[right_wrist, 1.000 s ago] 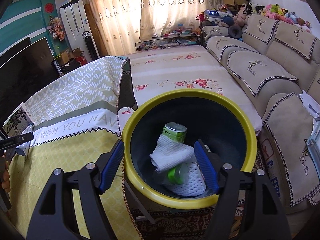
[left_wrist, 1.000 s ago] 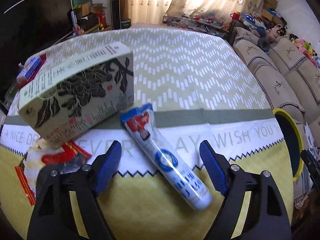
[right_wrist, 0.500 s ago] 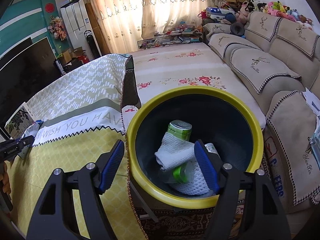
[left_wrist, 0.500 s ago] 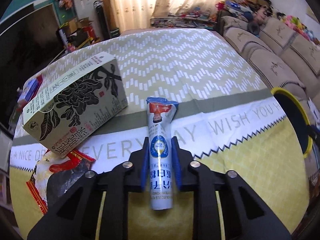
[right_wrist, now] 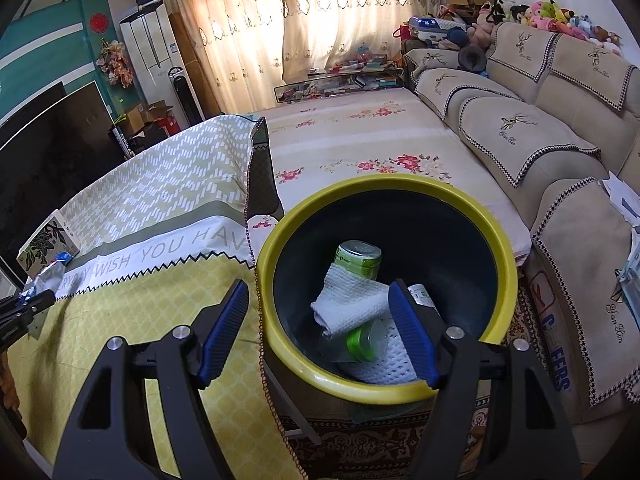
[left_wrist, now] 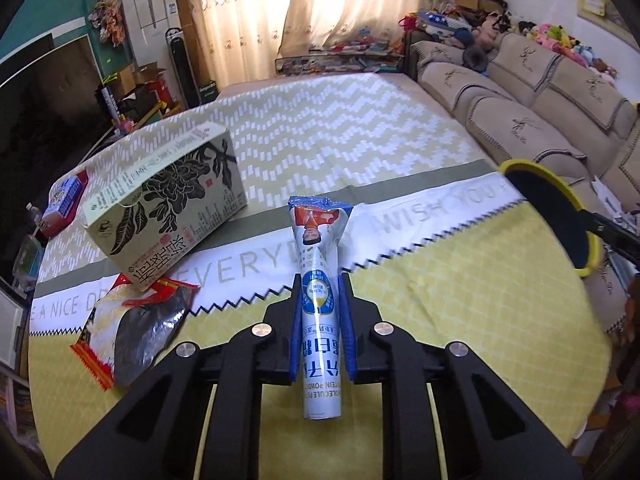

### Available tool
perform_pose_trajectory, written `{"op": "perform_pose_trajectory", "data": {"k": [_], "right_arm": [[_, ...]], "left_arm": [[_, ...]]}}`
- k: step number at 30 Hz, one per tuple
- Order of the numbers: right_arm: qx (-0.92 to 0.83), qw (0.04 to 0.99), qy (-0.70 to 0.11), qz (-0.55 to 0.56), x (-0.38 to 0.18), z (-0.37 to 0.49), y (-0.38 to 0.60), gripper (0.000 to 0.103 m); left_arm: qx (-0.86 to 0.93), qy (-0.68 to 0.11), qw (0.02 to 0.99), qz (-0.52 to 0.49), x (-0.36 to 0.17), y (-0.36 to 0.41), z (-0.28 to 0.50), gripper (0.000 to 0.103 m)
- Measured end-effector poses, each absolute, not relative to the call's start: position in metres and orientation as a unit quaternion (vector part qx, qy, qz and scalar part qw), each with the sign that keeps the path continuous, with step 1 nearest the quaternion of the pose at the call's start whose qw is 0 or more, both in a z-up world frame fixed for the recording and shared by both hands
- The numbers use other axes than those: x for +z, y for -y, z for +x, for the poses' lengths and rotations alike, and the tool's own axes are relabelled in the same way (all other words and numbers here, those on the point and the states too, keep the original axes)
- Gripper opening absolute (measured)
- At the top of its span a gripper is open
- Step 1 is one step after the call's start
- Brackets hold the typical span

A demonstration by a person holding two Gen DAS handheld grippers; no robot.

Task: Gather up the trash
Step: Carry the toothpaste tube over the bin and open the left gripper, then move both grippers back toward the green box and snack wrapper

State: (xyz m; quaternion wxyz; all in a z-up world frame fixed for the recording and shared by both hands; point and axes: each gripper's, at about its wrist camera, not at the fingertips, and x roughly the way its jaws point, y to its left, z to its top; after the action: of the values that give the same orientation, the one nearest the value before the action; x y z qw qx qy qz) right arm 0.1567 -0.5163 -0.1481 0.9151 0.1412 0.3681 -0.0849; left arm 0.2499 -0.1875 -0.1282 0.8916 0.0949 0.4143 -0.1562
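Packet (left_wrist: 320, 276), a long white-and-blue sachet with a crimped blue top, sits clamped between the blue jaws of the left gripper (left_wrist: 320, 300), which are closing on its middle so that both ends stick out past them. It appears lifted just clear of the yellow-and-white cloth on the desk (left_wrist: 460, 288), though the fisheye view makes that hard to judge. Left of the packet lies a grey-green carton (left_wrist: 168, 204) printed with dark leaves, one corner resting on a crumpled red and silver wrapper (left_wrist: 132, 324). Right of the packet, at the desk's edge, stands the yellow-rimmed bin (right_wrist: 508, 264). The right gripper (right_wrist: 316, 320) hangs above the bin's near rim with its jaws apart and nothing between them. Inside the bin lie a green can (right_wrist: 358, 258), a folded white cloth (right_wrist: 348, 304) and a green-capped container (right_wrist: 366, 344).
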Motion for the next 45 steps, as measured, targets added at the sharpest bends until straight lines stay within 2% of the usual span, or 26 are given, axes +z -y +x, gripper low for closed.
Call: {"op": "perform_pose_trajectory", "data": {"k": [9,20,31,37,38,39,40,42,45], "right_arm": [[-0.105,0.913,-0.370,0.135,-0.146,0.125,0.527,0.069],[-0.159,0.917,-0.344,0.129,-0.130,0.090,0.557,0.069],[-0.196,0.910,-0.338,0.142,-0.136,0.074,0.597,0.069],[-0.198,0.906,-0.342,0.149,-0.142,0.075,0.607,0.069],[-0.198,0.906,-0.343,0.150,-0.143,0.074,0.608,0.069],[-0.198,0.905,-0.344,0.149,-0.144,0.075,0.608,0.069],[-0.198,0.905,-0.345,0.149,-0.144,0.076,0.607,0.069],[-0.197,0.905,-0.346,0.149,-0.144,0.076,0.604,0.069],[-0.194,0.906,-0.347,0.146,-0.143,0.078,0.600,0.069]], "left_arm": [[-0.278,-0.384,0.876,0.096,-0.098,0.255,0.190,0.017],[-0.365,-0.353,0.850,0.141,-0.076,0.357,0.185,0.017],[-0.406,-0.389,0.804,0.191,-0.103,0.480,0.222,0.018],[-0.396,-0.406,0.799,0.199,-0.126,0.518,0.244,0.019],[-0.394,-0.407,0.800,0.199,-0.128,0.522,0.248,0.021],[-0.392,-0.407,0.800,0.200,-0.131,0.527,0.252,0.028],[-0.391,-0.408,0.800,0.201,-0.135,0.533,0.253,0.039],[-0.387,-0.407,0.803,0.201,-0.137,0.534,0.257,0.051],[-0.390,-0.402,0.810,0.172,-0.126,0.518,0.257,0.056]]}}
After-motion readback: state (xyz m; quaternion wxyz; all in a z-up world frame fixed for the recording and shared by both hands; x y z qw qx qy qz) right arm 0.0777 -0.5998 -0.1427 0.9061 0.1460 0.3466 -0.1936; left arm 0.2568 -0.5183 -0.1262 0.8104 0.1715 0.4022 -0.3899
